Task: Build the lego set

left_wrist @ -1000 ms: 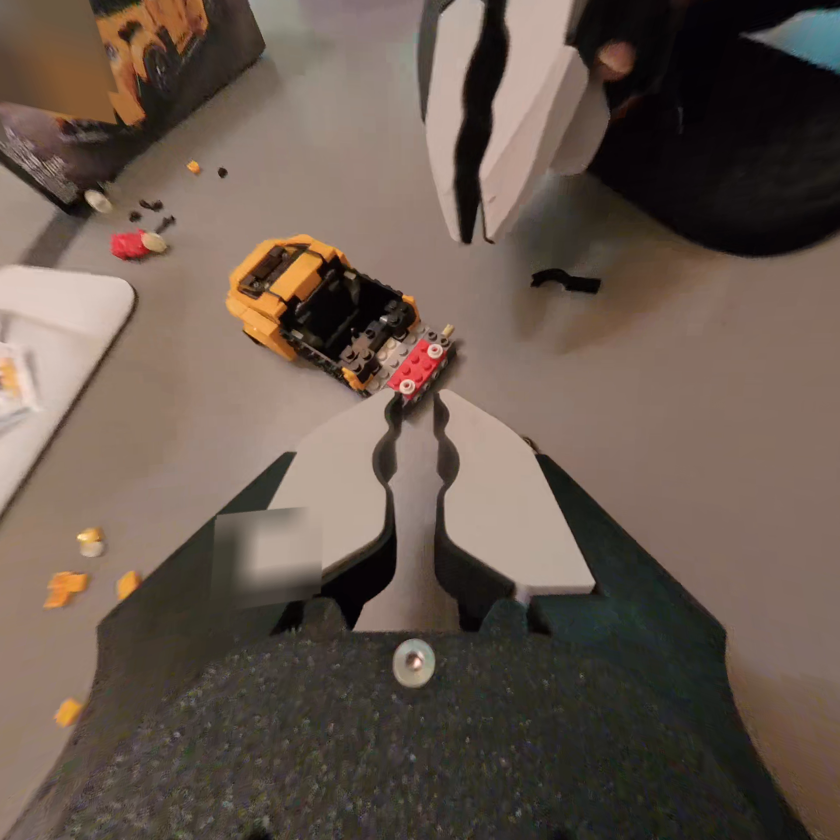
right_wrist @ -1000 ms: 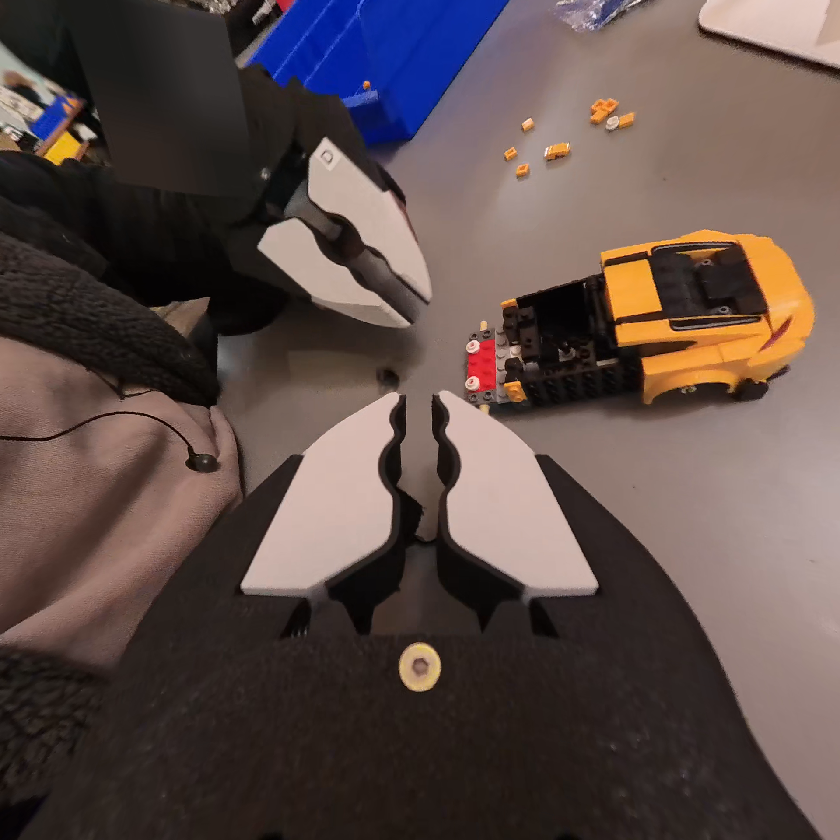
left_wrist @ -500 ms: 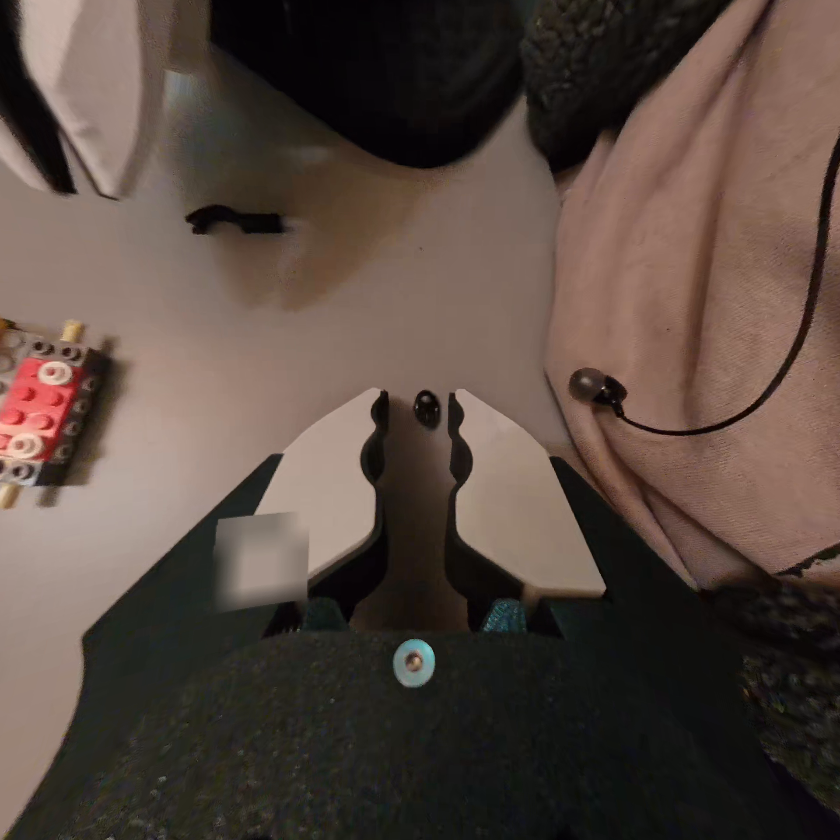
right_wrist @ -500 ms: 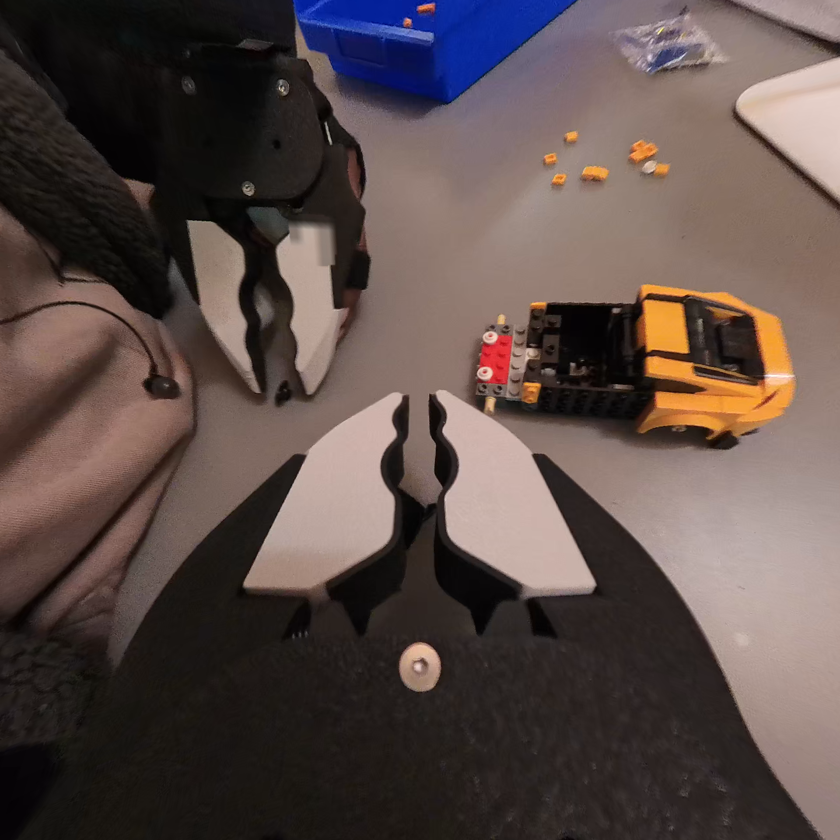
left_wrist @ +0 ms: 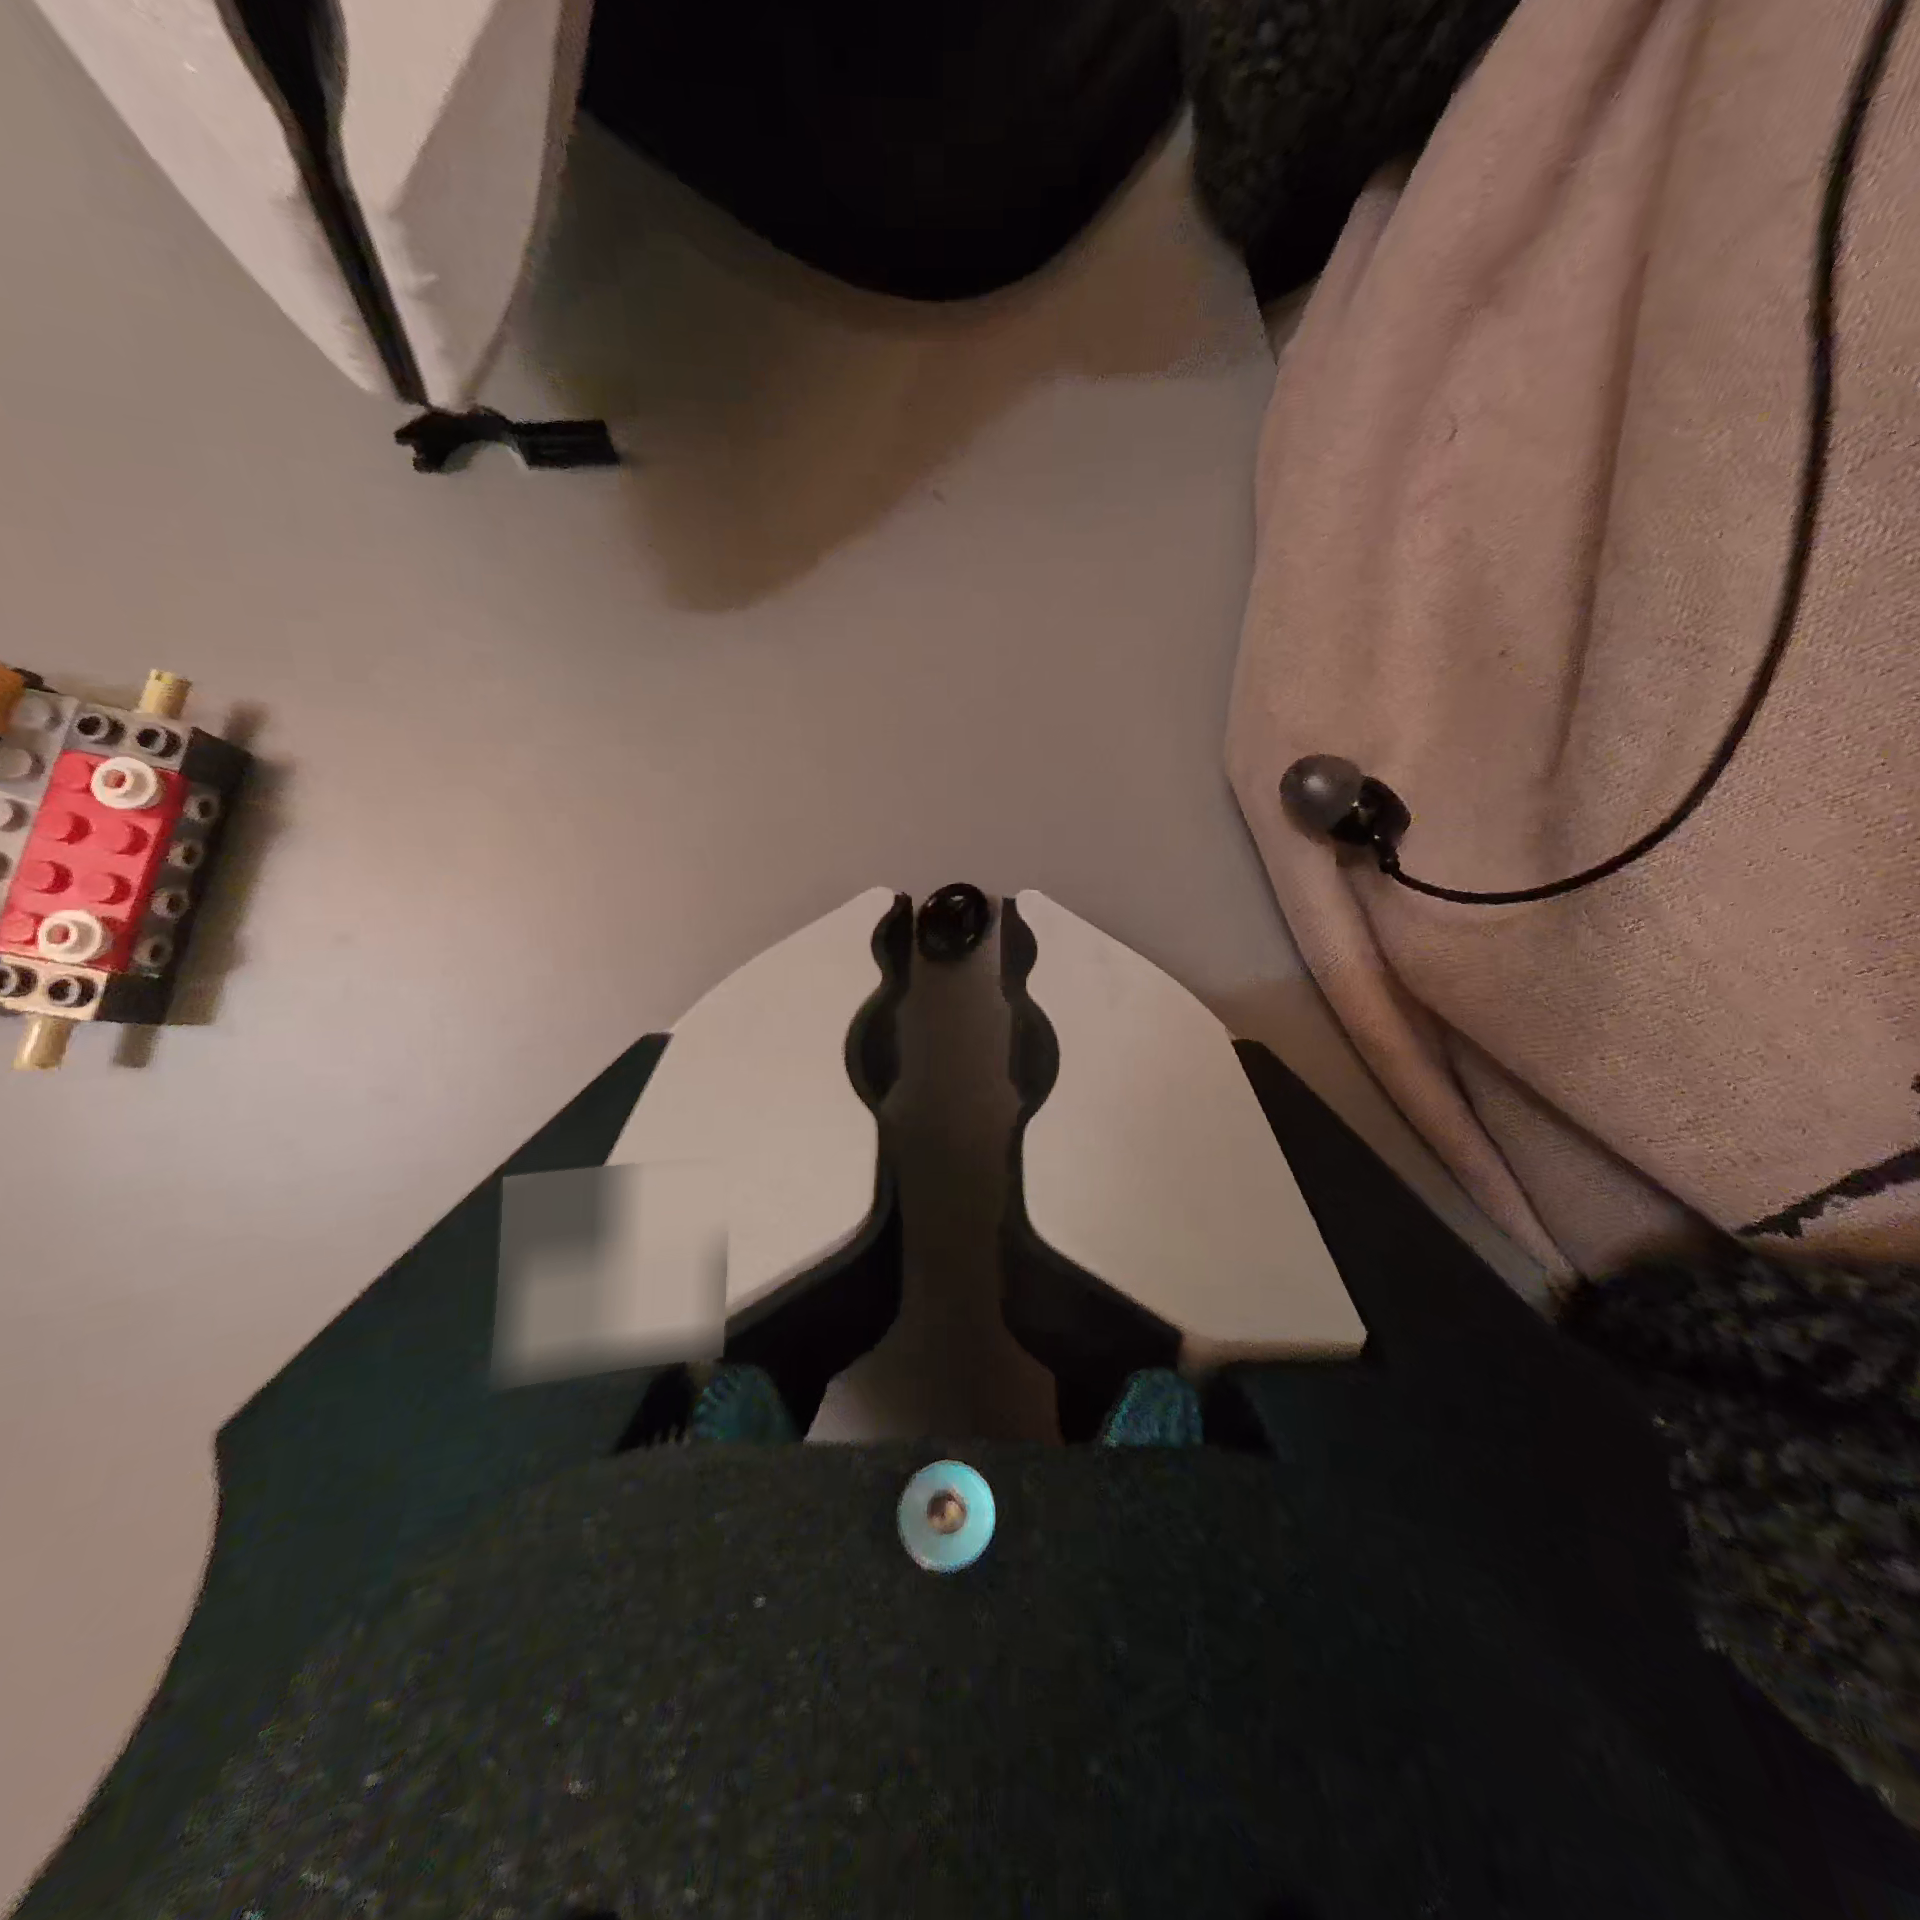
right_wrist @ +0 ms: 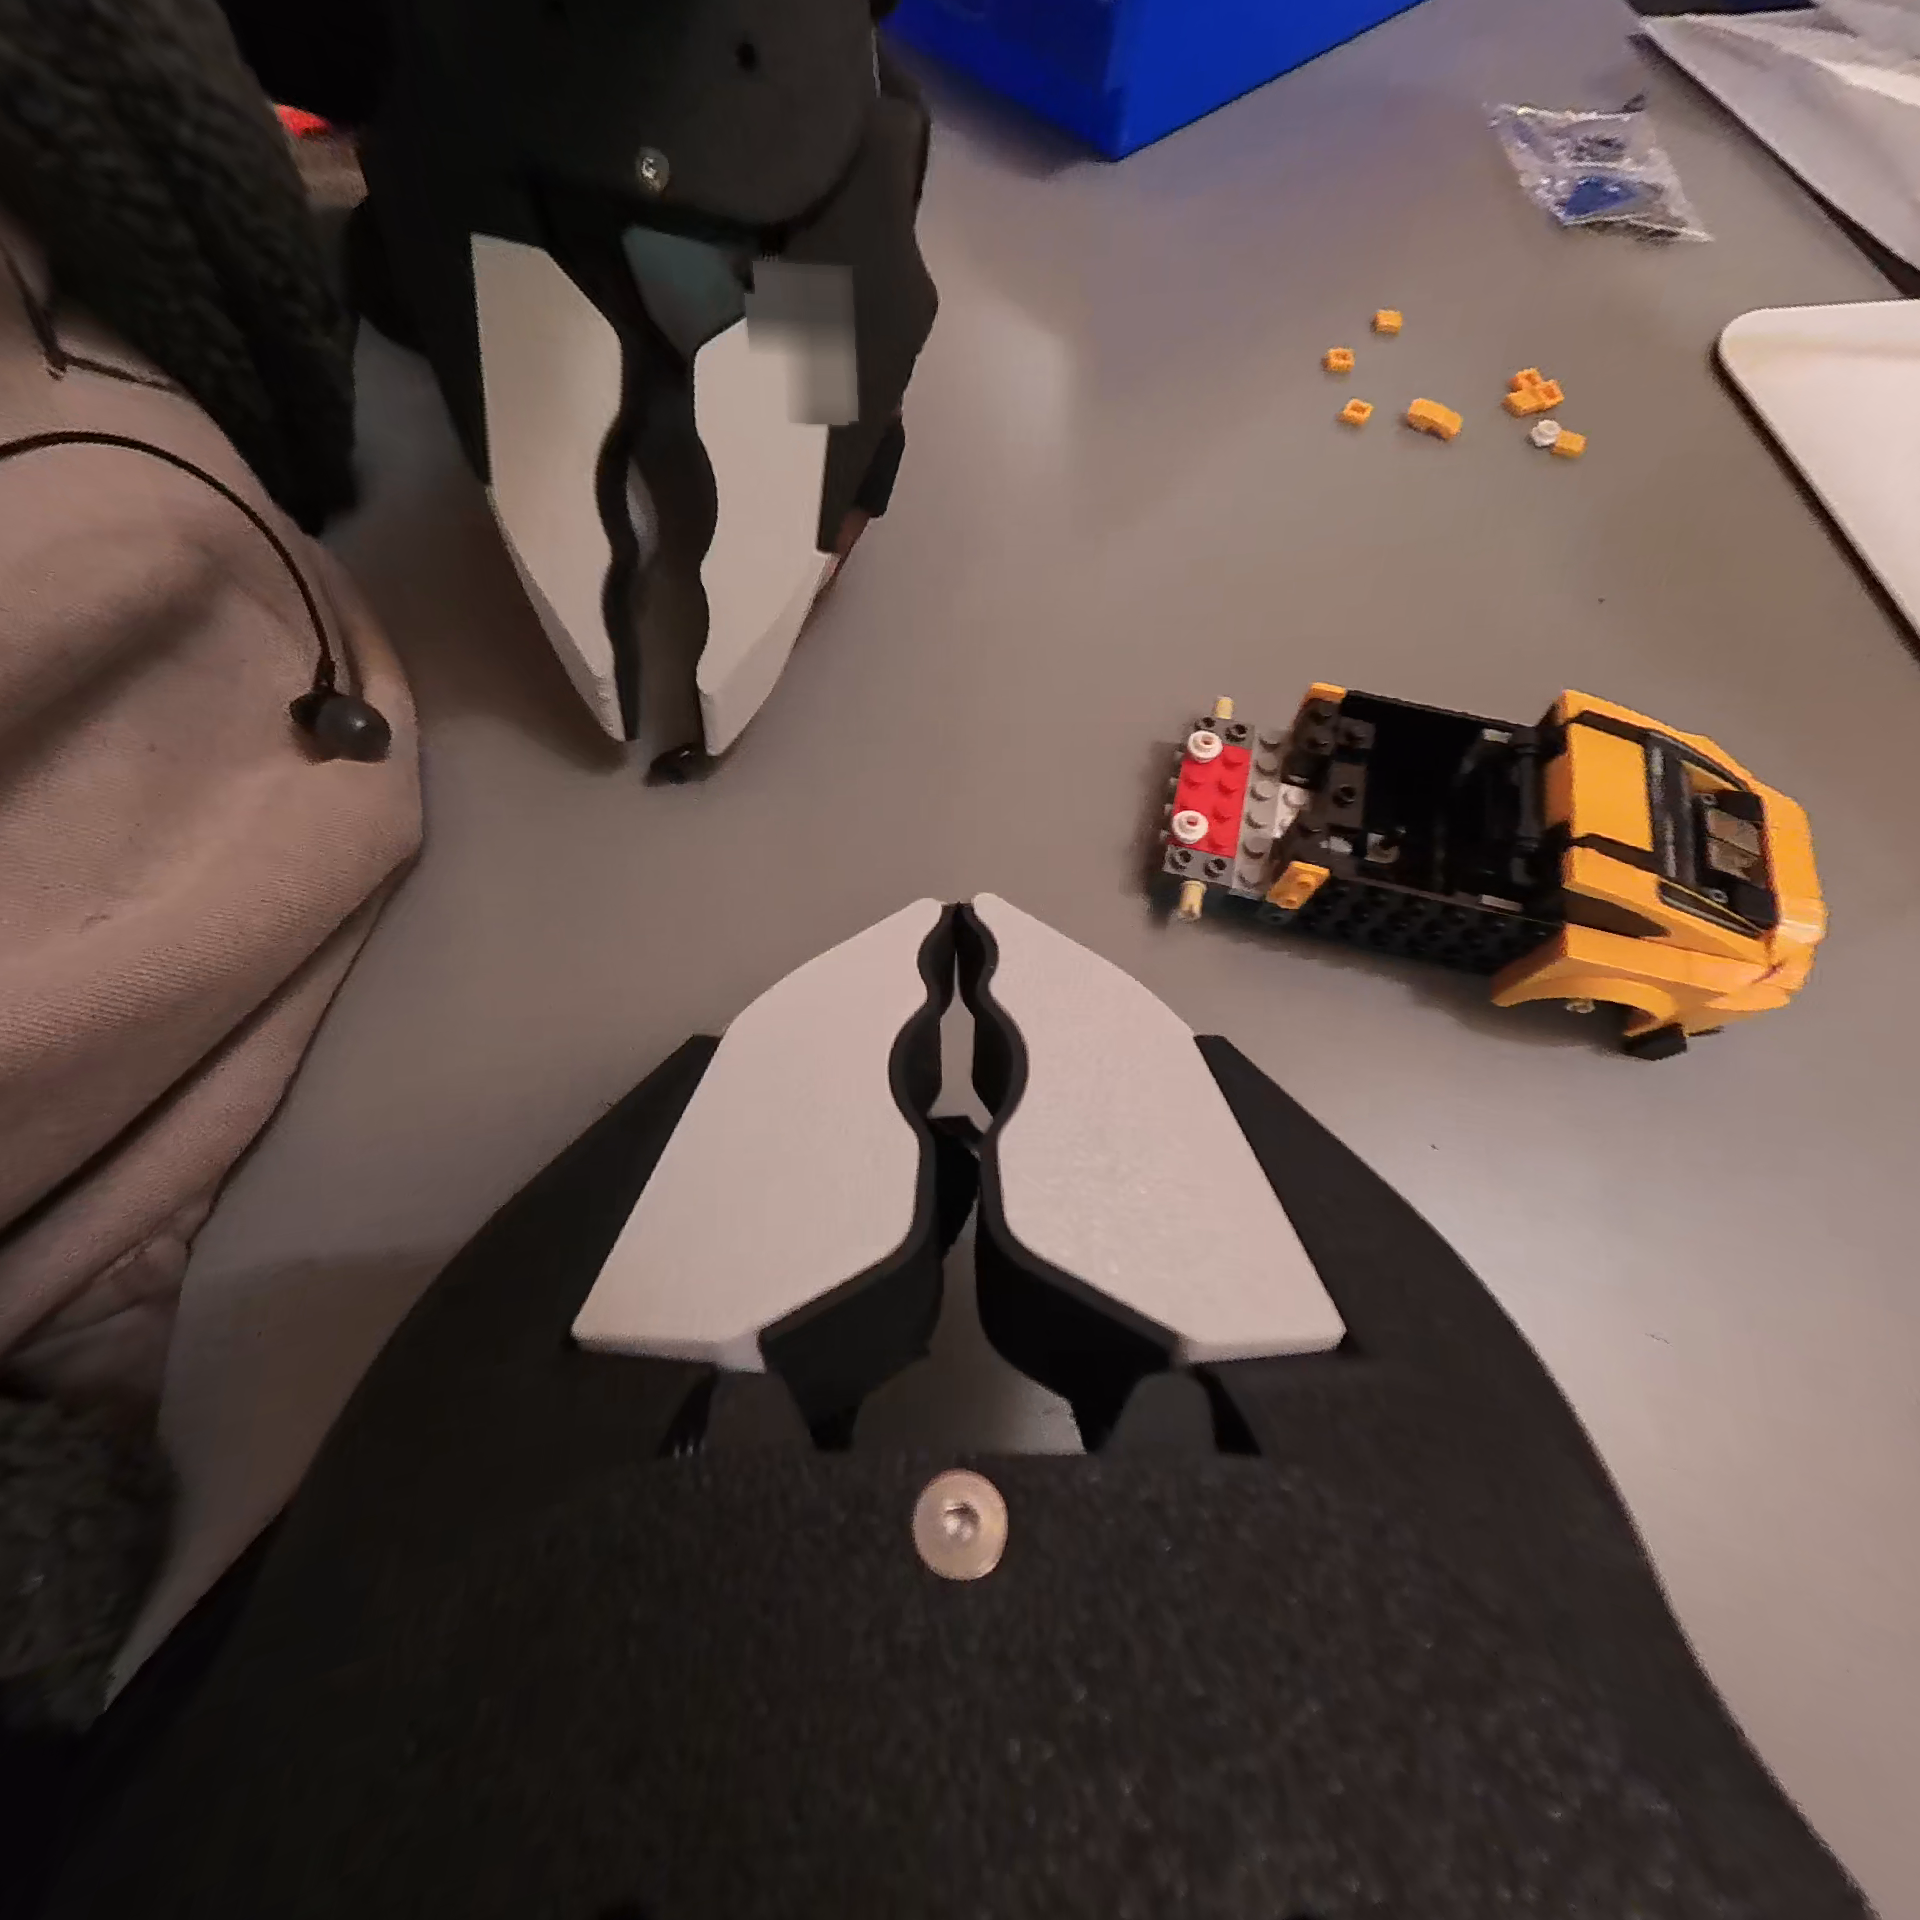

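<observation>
Earbud (right_wrist: 343, 727): far left, hanging on its cord against a sleeve.
Left hand-held gripper (left_wrist: 956, 904): spread narrowly, tips down at the bench (right_wrist: 1039, 623), straddling a black stud (left_wrist: 951, 925) without pressing on it; set low, probably because the stud is so small.
Right hand-held gripper (right_wrist: 958, 906): pressed together, tips right by a black strip (left_wrist: 509, 442); cannot tell whether touching it.
Car (right_wrist: 1558, 862): right, part-built, red end towards both grippers.
Orange bits (right_wrist: 1434, 416): far right, loose.

Left gripper (left_wrist: 954, 906) fingers slightly parted; right gripper (right_wrist: 956, 912) fingers pressed together.
</observation>
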A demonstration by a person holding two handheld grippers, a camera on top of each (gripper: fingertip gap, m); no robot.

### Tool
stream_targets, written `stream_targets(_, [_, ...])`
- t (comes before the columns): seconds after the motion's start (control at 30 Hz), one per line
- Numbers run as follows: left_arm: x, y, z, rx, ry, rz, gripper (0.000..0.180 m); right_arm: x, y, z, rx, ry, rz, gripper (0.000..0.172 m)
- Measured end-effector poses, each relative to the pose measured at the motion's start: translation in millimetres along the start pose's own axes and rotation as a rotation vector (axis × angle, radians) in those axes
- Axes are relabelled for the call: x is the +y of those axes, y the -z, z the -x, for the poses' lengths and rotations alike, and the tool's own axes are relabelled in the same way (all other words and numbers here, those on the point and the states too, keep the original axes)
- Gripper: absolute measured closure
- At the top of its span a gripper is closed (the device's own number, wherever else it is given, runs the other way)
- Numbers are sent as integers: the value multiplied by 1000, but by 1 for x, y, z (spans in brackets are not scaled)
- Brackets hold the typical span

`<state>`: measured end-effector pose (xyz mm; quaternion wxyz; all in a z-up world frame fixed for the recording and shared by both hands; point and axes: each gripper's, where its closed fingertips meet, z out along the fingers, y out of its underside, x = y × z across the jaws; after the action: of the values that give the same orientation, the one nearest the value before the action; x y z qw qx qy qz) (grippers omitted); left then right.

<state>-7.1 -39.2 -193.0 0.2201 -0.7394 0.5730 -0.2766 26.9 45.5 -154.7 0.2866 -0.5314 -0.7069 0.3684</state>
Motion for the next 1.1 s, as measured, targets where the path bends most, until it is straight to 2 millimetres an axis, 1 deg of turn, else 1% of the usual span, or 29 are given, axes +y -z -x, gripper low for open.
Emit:
stream_targets(0.07, [4, -5, 4, -28, 17, 25, 172, -1, -2, 3, -6, 3, -2, 172])
stream_targets(0.2, [2, -6, 8, -46, 36, -1, 172, -6, -2, 10, -21, 14, -16, 172])
stream_targets(0.27, [-2, -4, 17, -72, 91, -53, 173, -10, -2, 18, -39, 44, -31, 172])
stream_targets(0.33, [-15, 4, 24, -46, 215, -179, 173, -16, -2, 24, -22, 99, -54, 172])
stream_targets(0.37, [-24, 10, 26, -4, 304, -263, 173, -20, -3, 25, 9, 144, -72, 172])
stream_targets(0.43, [-44, 23, 28, 139, 501, -421, 173, -32, -5, 26, 93, 262, -120, 164])
stream_targets(0.5, [-53, 32, 34, 243, 641, -501, 173, -42, -6, 28, 160, 388, -143, 155])
stream_targets(0.53, [-56, 35, 35, 286, 684, -526, 174, -44, -7, 27, 189, 452, -126, 151])
stream_targets(0.6, [-61, 38, 36, 360, 752, -554, 174, -49, -7, 26, 241, 577, -115, 151])
stream_targets(0.63, [-63, 39, 35, 393, 776, -560, 174, -51, -7, 26, 254, 622, -109, 151])
stream_targets(0.73, [-69, 43, 34, 477, 827, -585, 174, -47, -11, 25, 276, 759, -43, 154])
stream_targets(0.8, [-71, 43, 33, 510, 851, -584, 174, -47, -11, 23, 303, 820, -30, 161])
stream_targets(0.83, [-71, 43, 33, 522, 863, -586, 174, -47, -11, 23, 309, 843, -29, 161])
stream_targets(0.9, [-71, 43, 35, 539, 891, -597, 174, -47, -10, 22, 323, 859, -27, 162])
stream_targets(0.97, [-71, 45, 39, 532, 901, -617, 173, -45, -10, 19, 328, 837, -29, 165])
stream_targets(1.03, [-70, 51, 48, 476, 869, -652, 168, -41, -9, 14, 301, 704, -51, 167])
stream_targets(1.1, [-69, 57, 53, 368, 759, -650, 168, -40, -5, 9, 242, 488, -112, 167])
